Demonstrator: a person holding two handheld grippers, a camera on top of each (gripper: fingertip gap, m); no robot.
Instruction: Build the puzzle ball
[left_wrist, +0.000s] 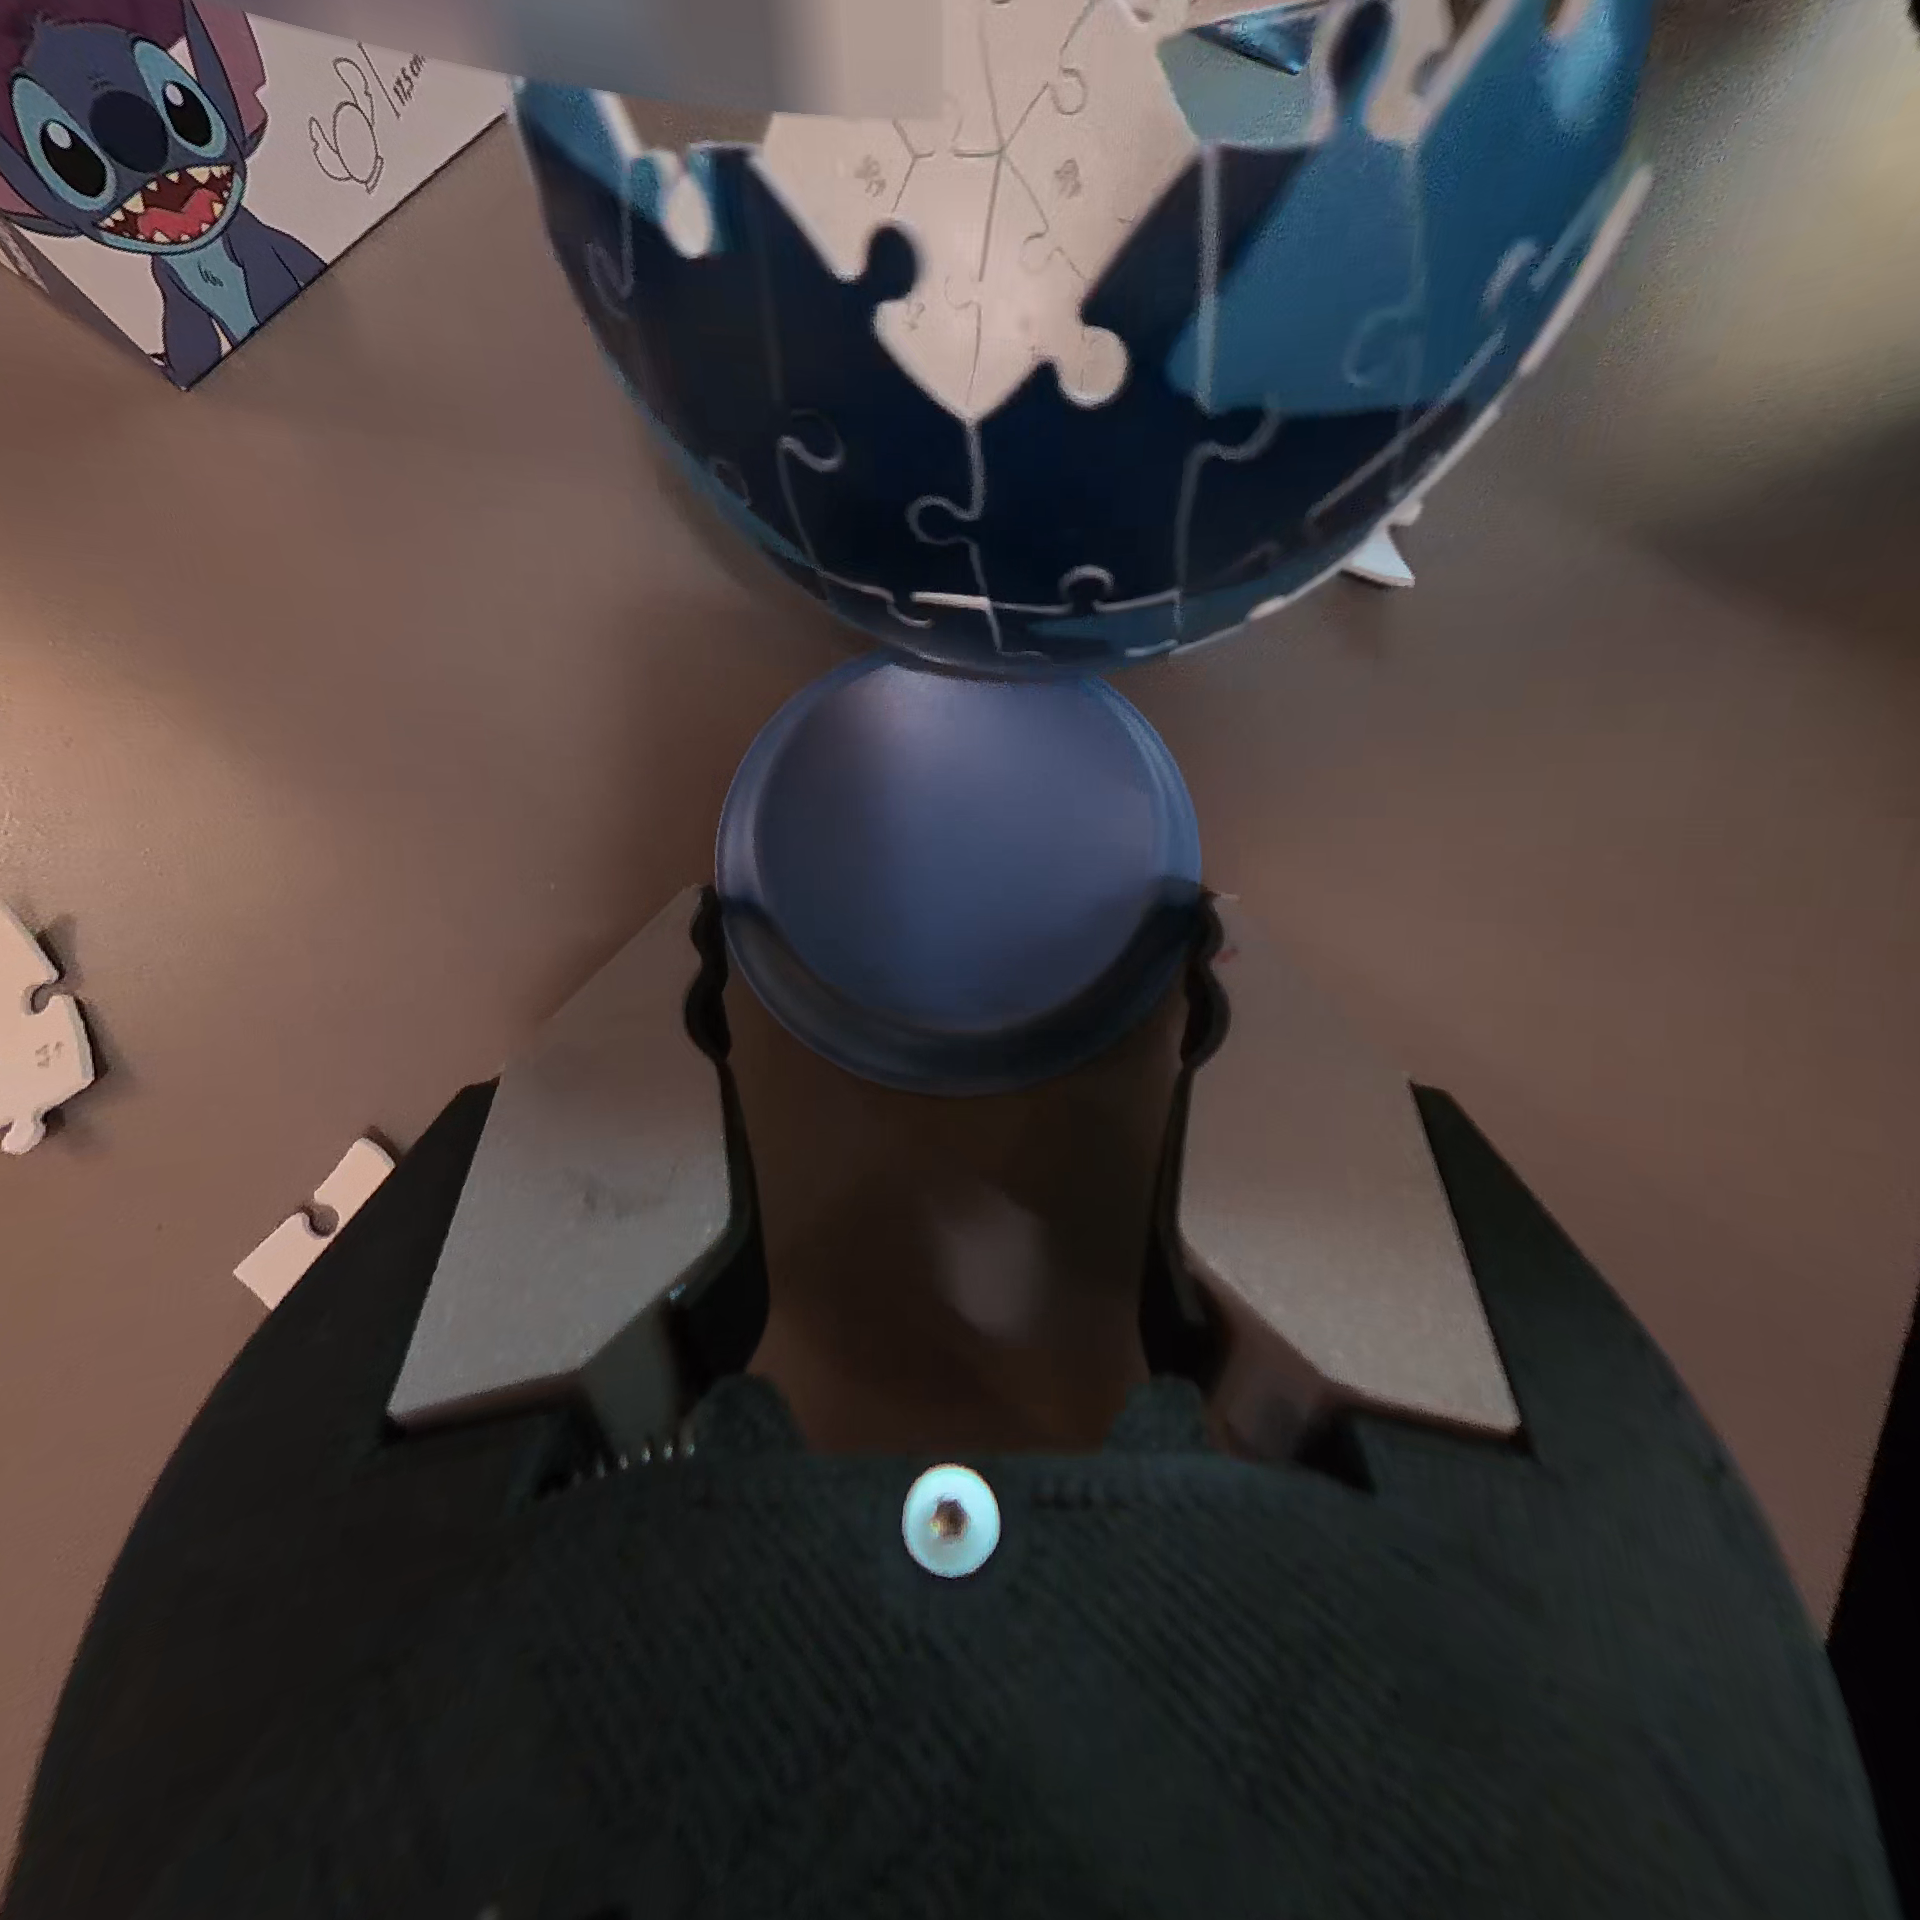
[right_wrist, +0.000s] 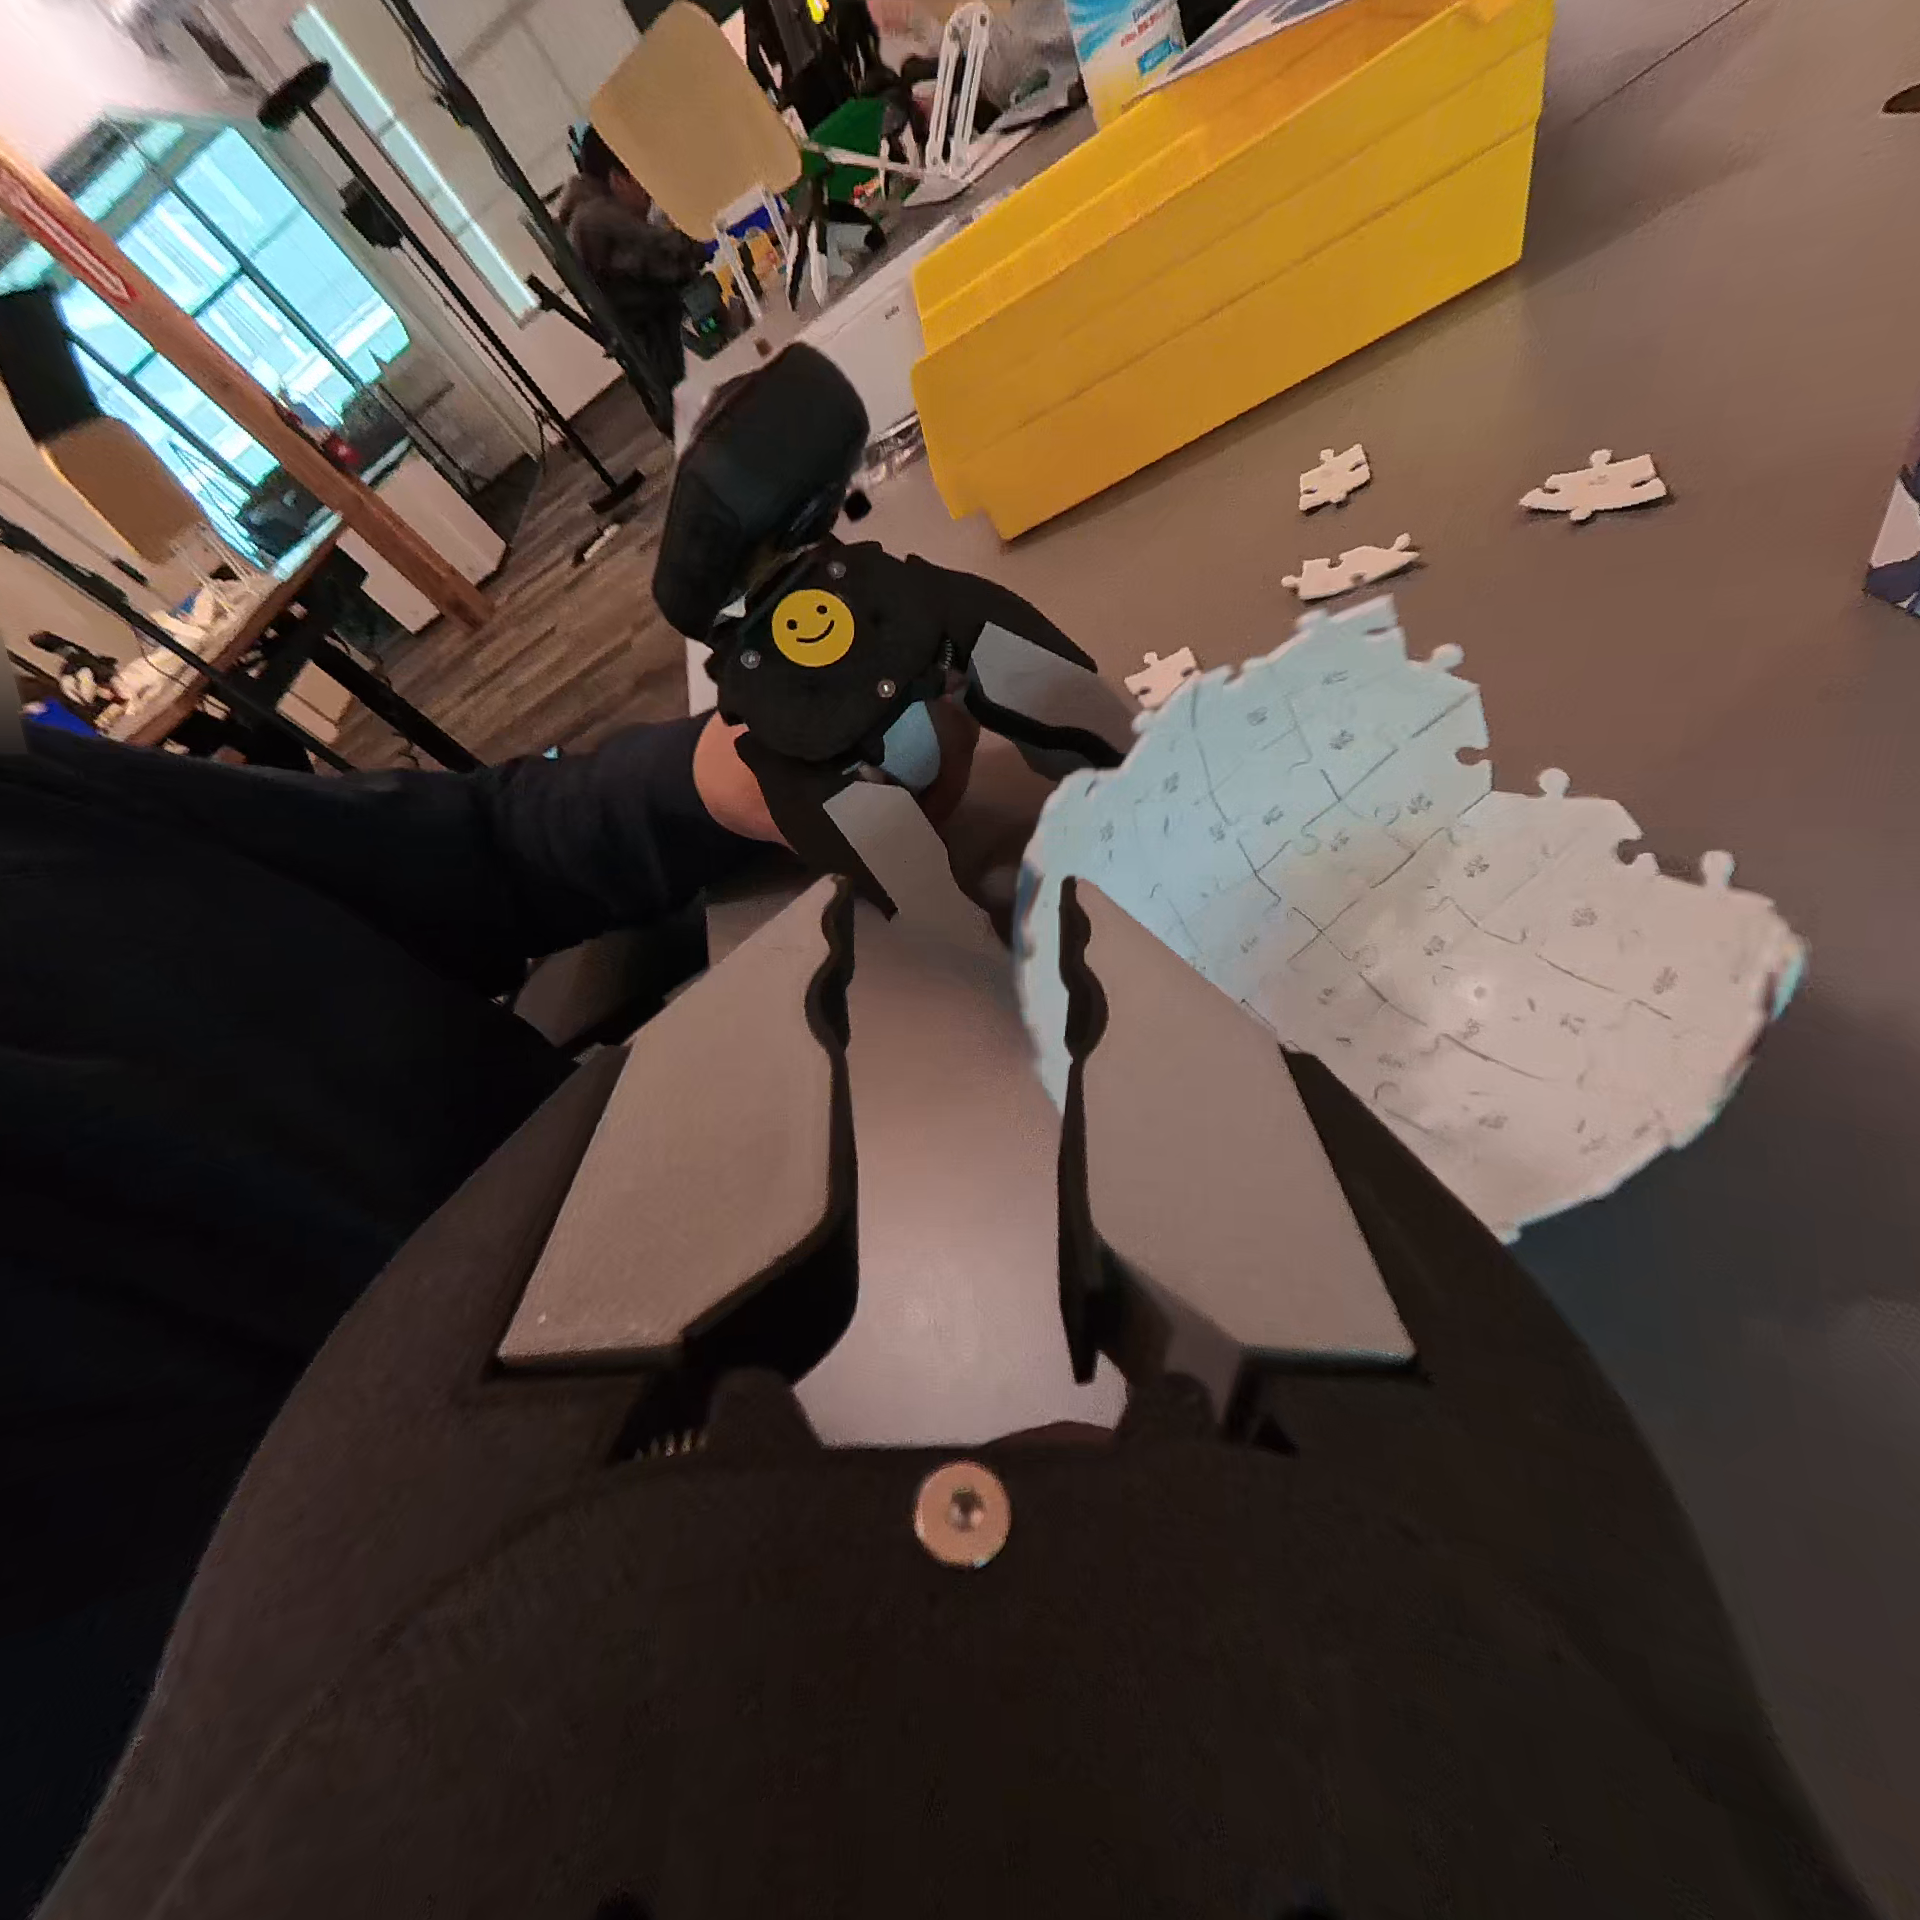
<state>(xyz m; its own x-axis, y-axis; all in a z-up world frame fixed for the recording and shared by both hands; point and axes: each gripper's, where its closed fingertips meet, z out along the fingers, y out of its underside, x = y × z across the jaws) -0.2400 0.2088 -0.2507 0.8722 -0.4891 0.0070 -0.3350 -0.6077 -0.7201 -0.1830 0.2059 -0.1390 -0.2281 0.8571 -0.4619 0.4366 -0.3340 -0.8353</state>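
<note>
- The left gripper (left_wrist: 954, 935) has its two fingers pressed against opposite edges of a round blue stand (left_wrist: 956, 873), clamping it.
- The half-built puzzle ball (left_wrist: 1091, 343) sits just beyond the stand, its dark blue rounded underside touching the stand's far edge, straight ahead of the left gripper.
- The ball's open, jagged rim faces up and away from the stand, showing the white backs of the pieces inside.
- The right gripper (right_wrist: 956, 914) holds nothing; its fingers stand a narrow gap apart, just beside the ball's near rim.
- Loose white puzzle pieces (right_wrist: 1351, 566) lie on the brown table (left_wrist: 312, 675) beyond the ball; past them stand stacked yellow bins (right_wrist: 1226, 270).
- A puzzle box (left_wrist: 197, 187) with a blue cartoon creature lies left of the ball.
- Nothing stands between either gripper and the ball.
</note>
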